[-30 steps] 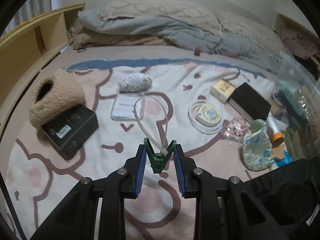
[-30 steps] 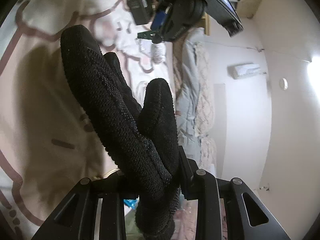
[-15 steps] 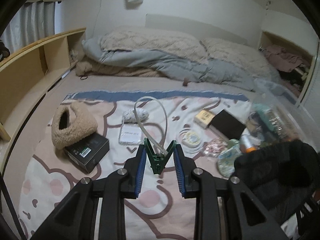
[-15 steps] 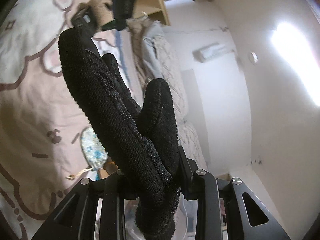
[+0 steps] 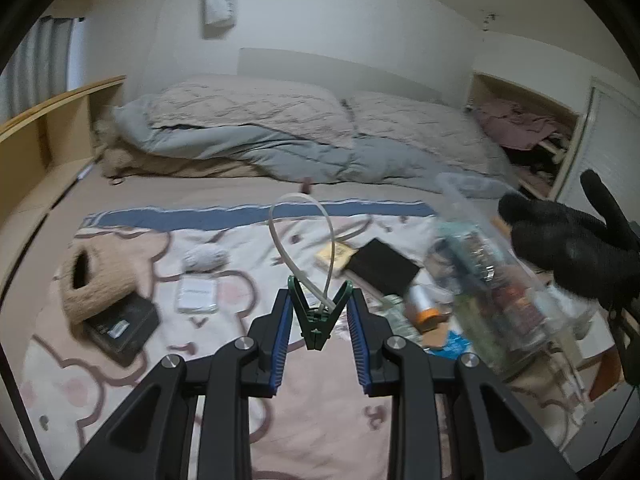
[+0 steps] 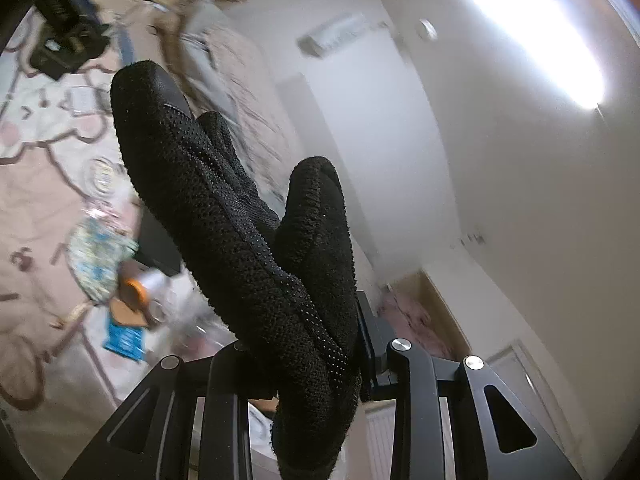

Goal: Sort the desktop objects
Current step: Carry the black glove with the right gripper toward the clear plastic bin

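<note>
My left gripper (image 5: pixel 320 300) is shut on a small green clip (image 5: pixel 316 320), whose handles sit between the blue pads (image 5: pixel 280 336); a white cord loop (image 5: pixel 300 232) sticks up from it. It hangs above the pink patterned blanket (image 5: pixel 312 400). A black knitted glove (image 6: pixel 248 232) is pinched in my right gripper (image 6: pixel 304 344), whose fingertips it hides. In the left wrist view the same glove (image 5: pixel 576 248) shows at the far right, above a clear plastic box (image 5: pixel 492 276) filled with small items.
On the blanket lie a black box (image 5: pixel 120 324), a fluffy beige pouch (image 5: pixel 96 280), a white packet (image 5: pixel 197 294), a grey yarn ball (image 5: pixel 206 258), a yellow box (image 5: pixel 336 256) and a flat black box (image 5: pixel 382 266). A folded duvet (image 5: pixel 280 148) lies behind; a wooden shelf (image 5: pixel 44 128) runs along the left.
Both grippers have risen above the blanket with their loads. The right gripper has rolled and now points more level, with the glove held over the clear box.
</note>
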A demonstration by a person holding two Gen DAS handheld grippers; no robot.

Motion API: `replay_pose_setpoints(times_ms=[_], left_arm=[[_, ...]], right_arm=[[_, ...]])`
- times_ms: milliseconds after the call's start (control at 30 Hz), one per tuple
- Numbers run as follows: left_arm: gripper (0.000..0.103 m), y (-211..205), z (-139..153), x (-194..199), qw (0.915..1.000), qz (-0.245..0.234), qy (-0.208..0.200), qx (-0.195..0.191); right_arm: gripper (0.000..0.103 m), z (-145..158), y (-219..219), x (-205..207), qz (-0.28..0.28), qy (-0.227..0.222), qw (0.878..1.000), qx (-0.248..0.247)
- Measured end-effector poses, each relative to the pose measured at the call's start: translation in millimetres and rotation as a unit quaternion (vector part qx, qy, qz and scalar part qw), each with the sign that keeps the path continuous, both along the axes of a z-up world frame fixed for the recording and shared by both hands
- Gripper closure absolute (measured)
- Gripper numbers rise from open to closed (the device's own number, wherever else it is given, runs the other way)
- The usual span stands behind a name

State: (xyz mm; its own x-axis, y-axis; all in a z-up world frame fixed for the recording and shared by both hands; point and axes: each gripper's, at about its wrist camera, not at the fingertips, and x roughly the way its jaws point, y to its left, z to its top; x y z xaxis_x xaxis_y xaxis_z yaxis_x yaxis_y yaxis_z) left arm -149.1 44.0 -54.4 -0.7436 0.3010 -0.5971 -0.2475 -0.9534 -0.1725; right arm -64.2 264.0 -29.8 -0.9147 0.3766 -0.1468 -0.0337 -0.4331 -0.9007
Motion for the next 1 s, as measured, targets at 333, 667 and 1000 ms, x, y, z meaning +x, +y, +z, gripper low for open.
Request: replay_pose_setpoints(times_ms=[333,667,1000], left_arm=[[0.075,73.0,31.1,-1.8,0.9966,-0.078,0.027,0.006],[0.075,156.7,53.5,-26.6,0.9901,-0.135,0.035,0.020],[0.075,281.9,56.9,-76.2,0.9828,-0.183,0.016,0.019]], right_arm=[[0.073,28.4,86.0,-11.1,-0.098,0.033,0.994,-0.039],[0.073,22.2,154.1,-11.9,-0.164,0.045,0.985,-0.036],[0.073,23.8,223.7,-5.1,-0.226,0.059,0.970,-0.063]])
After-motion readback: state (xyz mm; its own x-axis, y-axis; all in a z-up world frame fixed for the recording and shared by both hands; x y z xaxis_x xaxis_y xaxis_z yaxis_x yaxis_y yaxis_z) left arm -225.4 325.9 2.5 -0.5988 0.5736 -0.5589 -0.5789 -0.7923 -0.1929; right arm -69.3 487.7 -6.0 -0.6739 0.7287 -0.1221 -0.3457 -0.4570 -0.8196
